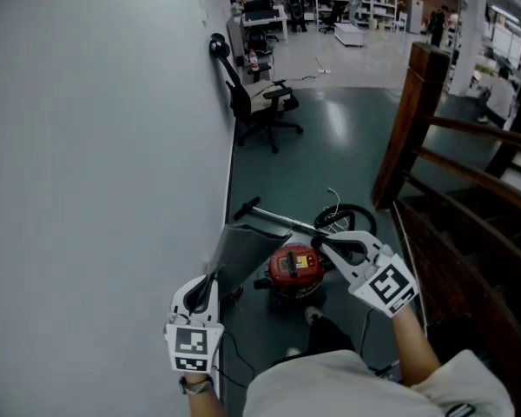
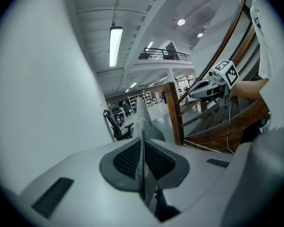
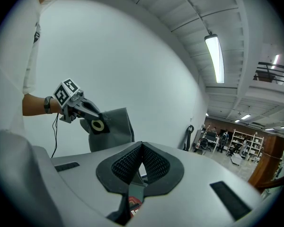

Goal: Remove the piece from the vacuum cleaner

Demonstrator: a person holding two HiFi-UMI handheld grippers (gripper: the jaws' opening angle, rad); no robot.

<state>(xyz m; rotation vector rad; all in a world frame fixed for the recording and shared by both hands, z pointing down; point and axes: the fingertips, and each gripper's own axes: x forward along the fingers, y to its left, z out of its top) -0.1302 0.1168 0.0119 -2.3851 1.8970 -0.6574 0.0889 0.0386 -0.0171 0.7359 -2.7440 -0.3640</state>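
Left gripper (image 1: 213, 274): jaws closed on the top edge of the grey dust bag (image 1: 243, 254). In the left gripper view (image 2: 142, 148) the bag (image 2: 143, 126) shows edge-on as a thin grey sheet pinched between the two pads.

From the right gripper view, the left gripper (image 3: 92, 122) holds the bag (image 3: 111, 129) up in front of the white wall (image 3: 146, 70). The bag hangs below the jaws. A yellow ring (image 3: 98, 125) sits on its face close to the grip.

Right gripper (image 1: 319, 243): jaws pressed together, nothing between them. Its own view (image 3: 141, 148) shows the pads meeting at the tips. A bit of red from the vacuum cleaner (image 3: 134, 203) shows in the gap beneath them.

The vacuum cleaner (image 1: 295, 269), red lid on top, stands on the dark floor (image 1: 330, 146) between the two grippers in the head view. The bag is to its left, just beside the wall (image 1: 95, 163). I cannot tell whether the bag's lower edge touches the machine.

The right gripper is over the machine's right side. The metal wand (image 1: 273, 218) and a black hose loop (image 1: 356, 218) lie on the floor just behind the machine.

Surroundings: an office chair (image 1: 262, 107) farther along the wall and a wooden stair rail (image 1: 469, 172) at right. The left gripper view also shows the right gripper (image 2: 193, 93) in front of that rail (image 2: 173, 112)
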